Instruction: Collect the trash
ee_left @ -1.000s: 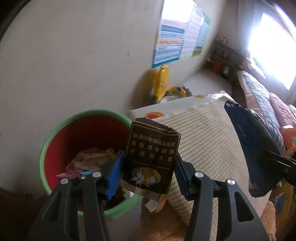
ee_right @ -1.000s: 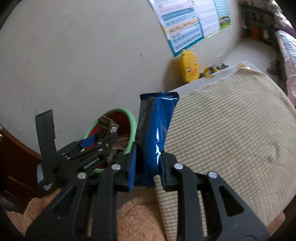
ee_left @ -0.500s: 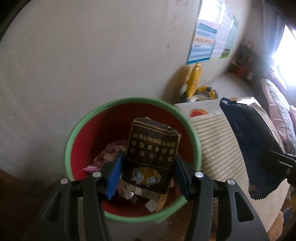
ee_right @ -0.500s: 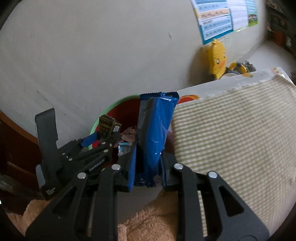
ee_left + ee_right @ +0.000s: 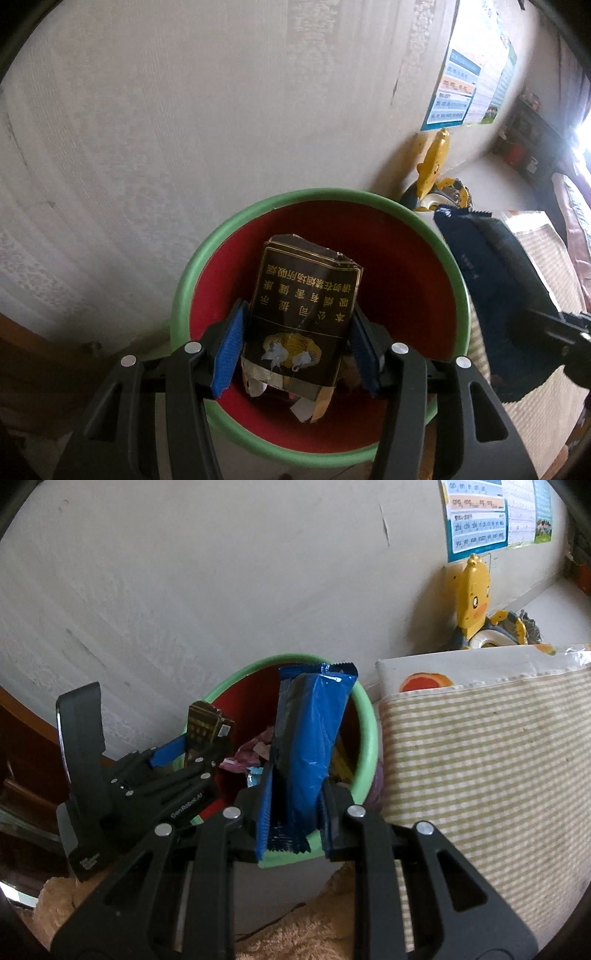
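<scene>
A green-rimmed red bin [image 5: 321, 192] stands against the wall with several wrappers inside. My left gripper [image 5: 295, 354] hangs over its mouth, pointing down. A dark cigarette pack [image 5: 303, 317] with gold lettering stands between its blue pads; the jaws are opening, and the pads still touch the pack's sides. My right gripper [image 5: 295, 812] is shut on a blue snack wrapper [image 5: 310, 746], held upright over the near rim of the bin [image 5: 369, 731]. In the right wrist view the left gripper [image 5: 195, 746] and its pack [image 5: 207, 725] sit left of the wrapper.
A striped cushion [image 5: 480, 775] on a white box lies right of the bin. A yellow duck toy [image 5: 472, 594] and a poster [image 5: 495, 517] are at the wall behind. Tan plush fabric [image 5: 303, 934] lies below the grippers, dark wood furniture [image 5: 22, 760] to the left.
Both grippers have moved toward the bin and lower. The cigarette pack now hangs over the bin's middle, and the blue wrapper has come from over the cushion to the bin's rim.
</scene>
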